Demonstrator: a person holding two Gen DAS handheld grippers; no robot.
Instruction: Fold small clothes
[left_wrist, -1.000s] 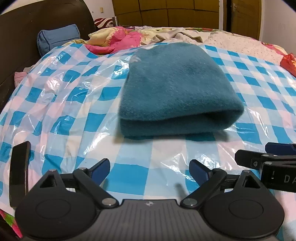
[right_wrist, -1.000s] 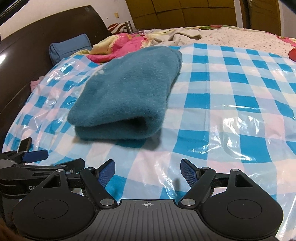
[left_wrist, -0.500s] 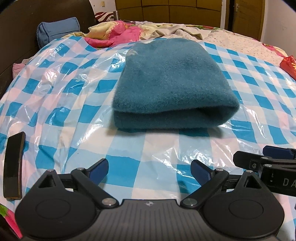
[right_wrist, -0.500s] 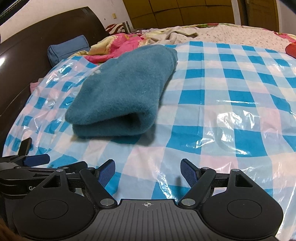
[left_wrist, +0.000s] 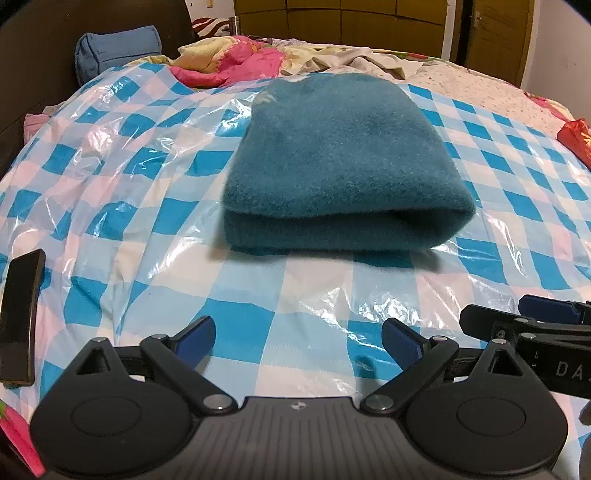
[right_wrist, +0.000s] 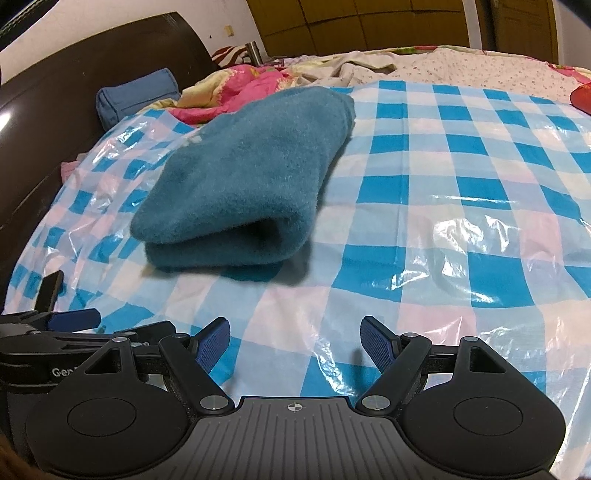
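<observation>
One folded teal garment (left_wrist: 340, 166) lies on the blue-checked plastic sheet (left_wrist: 122, 192) over the bed, ahead of two grippers. The left gripper (left_wrist: 299, 338) and right gripper (right_wrist: 295, 341) both hover with fingers spread, gripping nothing. One dark flat object (left_wrist: 20, 317) at the left edge is hard to identify.

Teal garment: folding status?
Done: the teal garment lies folded double on the checkered sheet, fold edge facing the cameras. In hand: nothing; left claw and right claw are open, short of it. Left: possibly another fold.
</observation>
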